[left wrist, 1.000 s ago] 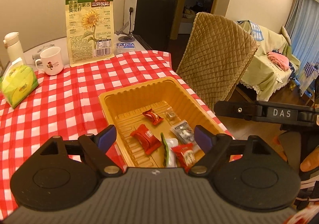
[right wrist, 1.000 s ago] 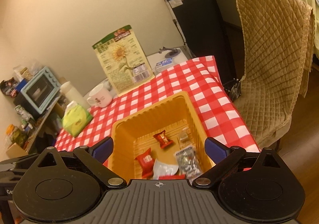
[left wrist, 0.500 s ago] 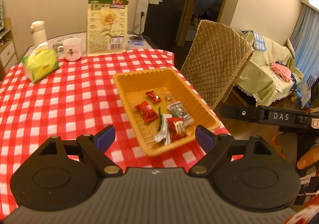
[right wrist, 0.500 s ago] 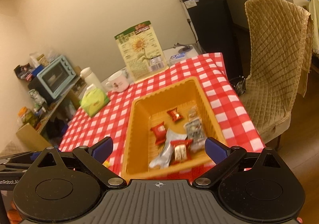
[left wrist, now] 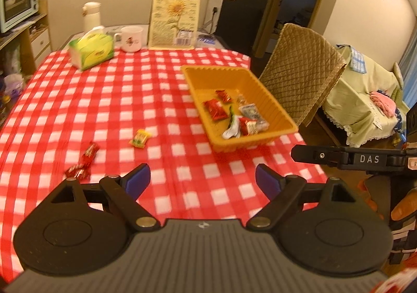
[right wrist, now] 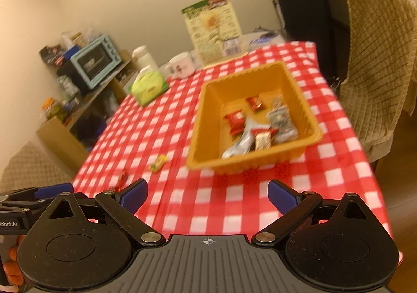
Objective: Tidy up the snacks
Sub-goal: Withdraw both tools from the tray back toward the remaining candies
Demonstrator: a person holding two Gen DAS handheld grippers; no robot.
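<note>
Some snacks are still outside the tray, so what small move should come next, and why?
Probably bring the left hand-held gripper, open and empty, down over the yellow candy. It lies loose on the checked cloth beside the orange tray, nearest that gripper.

The right wrist view is smeared throughout: the wrappers in the orange tray [right wrist: 307, 120], beyond and between the fingers, blur together, and their print is unreadable. The yellow snack [right wrist: 157, 163] past the left-hand finger is a soft blob; the red snack [right wrist: 122, 178] beside it is partly hidden behind that finger's tip (possibly more than one piece). The left gripper [right wrist: 49, 192] shows only as a sliver cut off by the left edge. In the left wrist view, the sunflower seed bag [left wrist: 176, 20] far beyond the fingers carries text too small to read, and a hand [left wrist: 402, 208] is cropped at the right edge.
</note>
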